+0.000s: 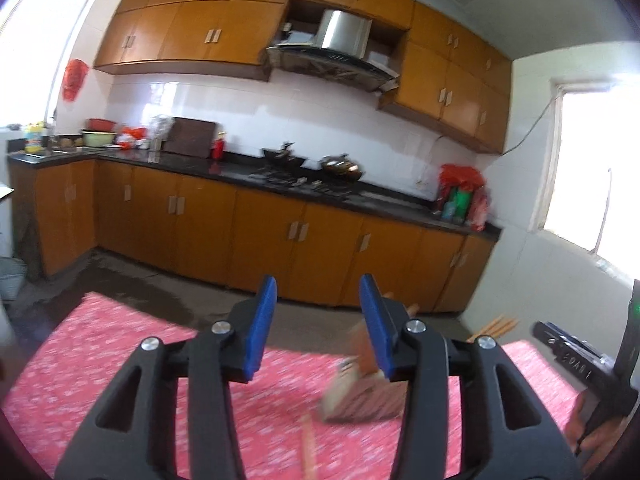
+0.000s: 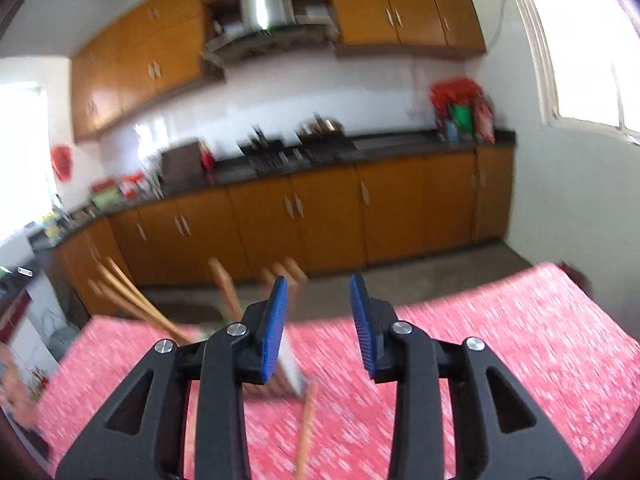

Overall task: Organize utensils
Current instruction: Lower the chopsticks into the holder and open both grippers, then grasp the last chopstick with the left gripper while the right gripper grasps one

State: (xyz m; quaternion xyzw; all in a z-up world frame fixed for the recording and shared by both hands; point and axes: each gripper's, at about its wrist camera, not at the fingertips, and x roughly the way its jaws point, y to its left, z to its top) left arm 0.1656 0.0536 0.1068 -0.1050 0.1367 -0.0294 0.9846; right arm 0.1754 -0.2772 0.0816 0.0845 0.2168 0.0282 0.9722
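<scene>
Nearest us in the left wrist view, our left gripper (image 1: 318,316) stands with its blue-padded jaws partly apart and nothing between them, above a bench covered in a pink patterned cloth (image 1: 120,360). Just beyond and partly hidden behind its right finger lies a blurred striped holder (image 1: 360,400) on its side on the cloth, and a wooden stick (image 1: 310,448) lies in front of it; more wooden utensils (image 1: 496,326) stick out past the far edge of the bench. At the right edge our right gripper's body shows a few raised characters, too blurred for us to read. In the right wrist view, our right gripper (image 2: 319,320) also has its jaws partly apart and empty; the holder (image 2: 294,376) lies just behind its left finger, wooden handles (image 2: 226,292) poke up beyond it, and one stick (image 2: 306,432) lies on the cloth (image 2: 500,340) near us. Orange kitchen cabinets (image 1: 280,236) and a dark counter line the far wall. We can read no brand or label anywhere.
</scene>
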